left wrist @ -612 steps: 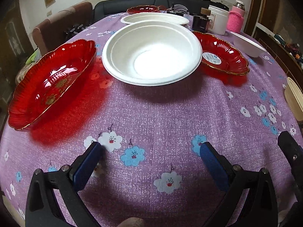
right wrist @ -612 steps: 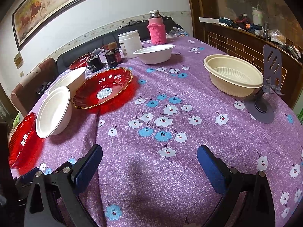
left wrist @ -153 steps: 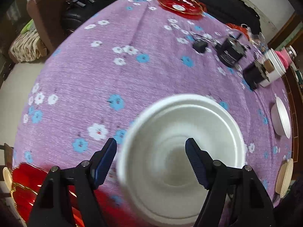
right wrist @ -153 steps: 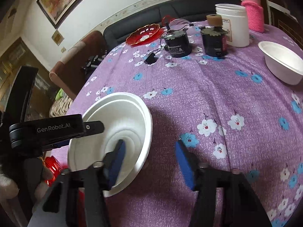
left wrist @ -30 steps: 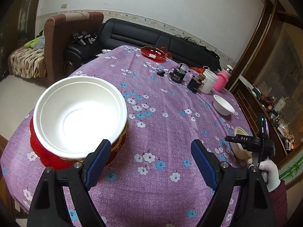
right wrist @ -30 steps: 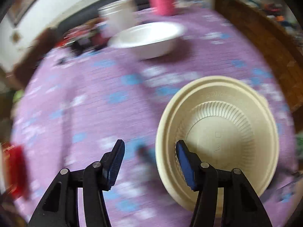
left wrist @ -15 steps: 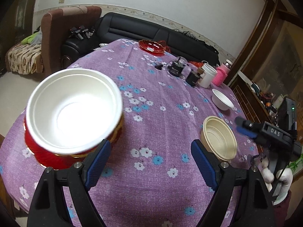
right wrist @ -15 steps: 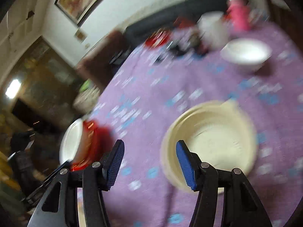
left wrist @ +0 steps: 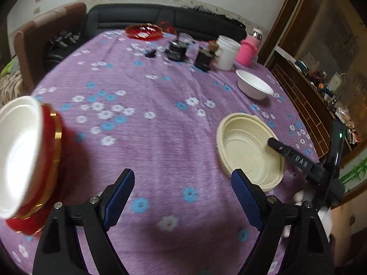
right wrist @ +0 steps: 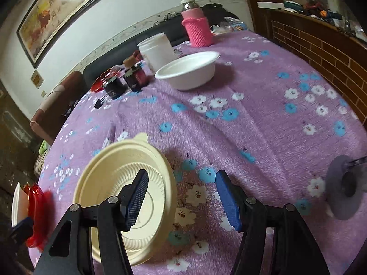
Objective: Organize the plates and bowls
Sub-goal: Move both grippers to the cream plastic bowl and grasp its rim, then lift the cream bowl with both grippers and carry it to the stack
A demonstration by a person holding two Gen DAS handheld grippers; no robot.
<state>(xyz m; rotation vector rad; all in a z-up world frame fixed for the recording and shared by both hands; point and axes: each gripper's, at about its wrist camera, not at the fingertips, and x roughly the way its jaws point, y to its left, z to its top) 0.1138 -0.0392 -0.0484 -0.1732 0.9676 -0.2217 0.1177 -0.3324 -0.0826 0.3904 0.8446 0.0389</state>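
Observation:
A cream ribbed bowl sits on the purple flowered tablecloth; it also shows in the right wrist view. My right gripper is open, its left finger over the bowl's inside and its right finger outside the rim; it shows from outside in the left wrist view. A stack of white bowls in red plates stands at the table's left edge. My left gripper is open and empty above the cloth. A small white bowl sits further back.
Dark jars, a white tub and a pink-sleeved bottle stand at the back. A lone red plate sits at the far edge. A purple phone stand is at the right.
My right gripper has come down so that its fingers straddle the cream bowl's near rim. My left gripper has swung right, away from the red and white stack.

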